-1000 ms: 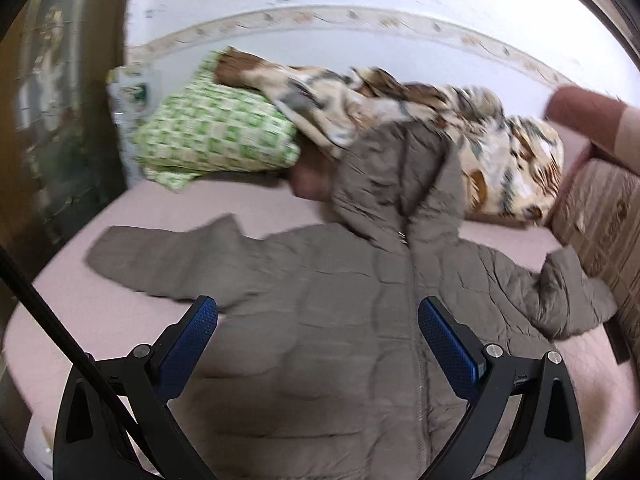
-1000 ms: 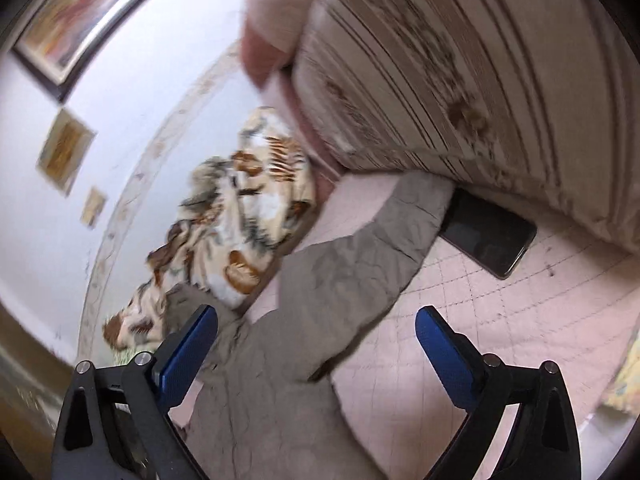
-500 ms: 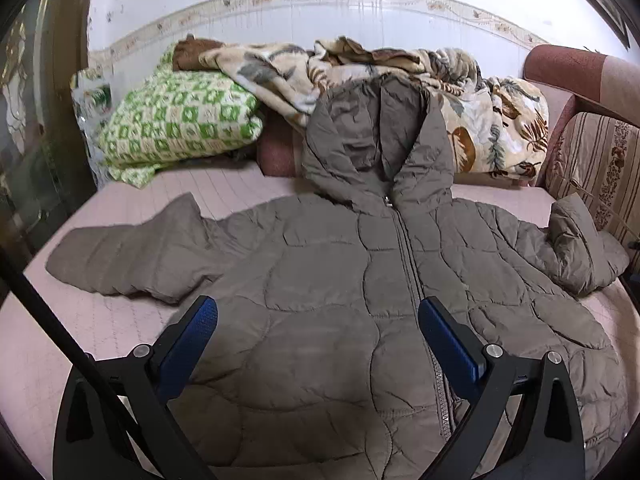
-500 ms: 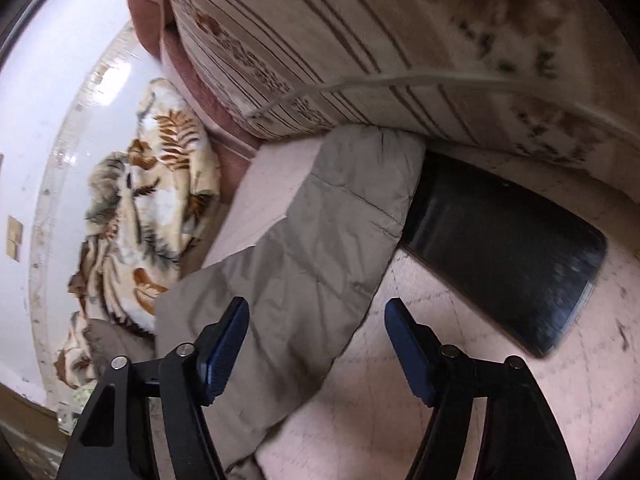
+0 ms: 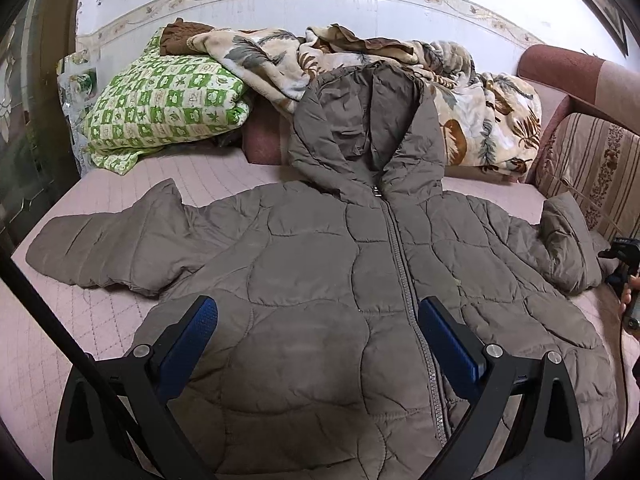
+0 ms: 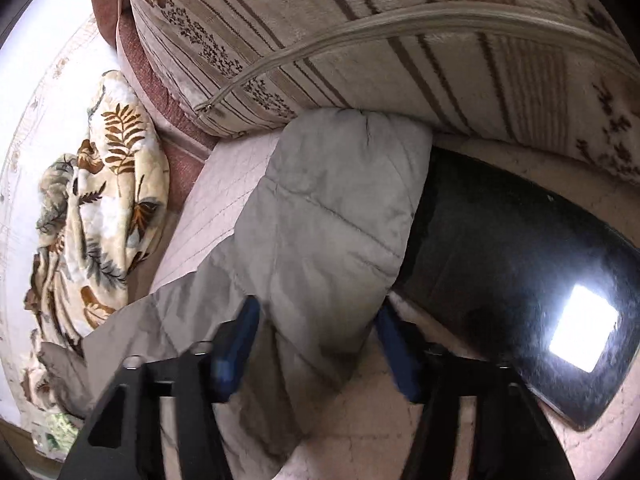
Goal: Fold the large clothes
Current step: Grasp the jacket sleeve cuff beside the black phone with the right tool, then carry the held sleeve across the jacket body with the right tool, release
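A grey-brown quilted hooded jacket (image 5: 320, 280) lies front up and zipped on a pink bed (image 5: 52, 320), sleeves spread, hood (image 5: 360, 120) propped against the bedding behind. My left gripper (image 5: 318, 312) hovers open over the jacket's lower front with nothing between its fingers. The jacket's right sleeve (image 5: 568, 248) ends near a striped cushion. In the right wrist view that sleeve's cuff end (image 6: 332, 208) sits between the blue pads of my right gripper (image 6: 316, 316). Its jaws are closing around the sleeve; I see no firm squeeze.
A black phone (image 6: 520, 272) lies on the bed right beside the cuff, partly under it. The striped cushion (image 6: 400, 40) rises just behind. A leaf-print blanket (image 5: 480, 112) and a green checked pillow (image 5: 164, 100) pile at the back wall. A hand (image 5: 626, 300) shows at the right edge.
My right gripper dropped down to the sleeve cuff and its jaws narrowed around it. My left gripper sank a little toward the jacket front, then held still.
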Demonstrator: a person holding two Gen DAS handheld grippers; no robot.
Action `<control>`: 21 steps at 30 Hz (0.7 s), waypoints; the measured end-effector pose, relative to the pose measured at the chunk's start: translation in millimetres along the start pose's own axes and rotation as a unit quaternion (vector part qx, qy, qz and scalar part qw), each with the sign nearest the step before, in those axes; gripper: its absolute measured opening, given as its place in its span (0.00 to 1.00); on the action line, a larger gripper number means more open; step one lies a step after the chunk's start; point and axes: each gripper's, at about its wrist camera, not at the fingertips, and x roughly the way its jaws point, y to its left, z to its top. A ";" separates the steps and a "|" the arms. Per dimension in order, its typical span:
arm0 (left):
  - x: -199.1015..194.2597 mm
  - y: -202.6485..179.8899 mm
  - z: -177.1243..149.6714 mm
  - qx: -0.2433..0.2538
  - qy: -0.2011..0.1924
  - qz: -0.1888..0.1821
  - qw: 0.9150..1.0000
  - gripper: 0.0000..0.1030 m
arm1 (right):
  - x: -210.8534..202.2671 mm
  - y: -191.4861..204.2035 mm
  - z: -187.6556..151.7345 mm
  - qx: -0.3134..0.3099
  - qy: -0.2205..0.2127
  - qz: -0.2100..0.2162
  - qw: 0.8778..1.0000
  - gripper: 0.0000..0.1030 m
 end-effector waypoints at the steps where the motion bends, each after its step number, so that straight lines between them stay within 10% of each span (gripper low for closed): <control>1: 0.1 -0.2 -0.2 0.001 -0.001 0.001 1.000 0.97 | 0.6 -2.8 -0.2 0.000 -0.003 -0.009 1.000 0.19; 21: -6.5 2.3 1.0 -0.008 -0.012 0.008 1.000 0.97 | -145.8 62.6 2.7 -0.050 -0.157 0.113 0.980 0.09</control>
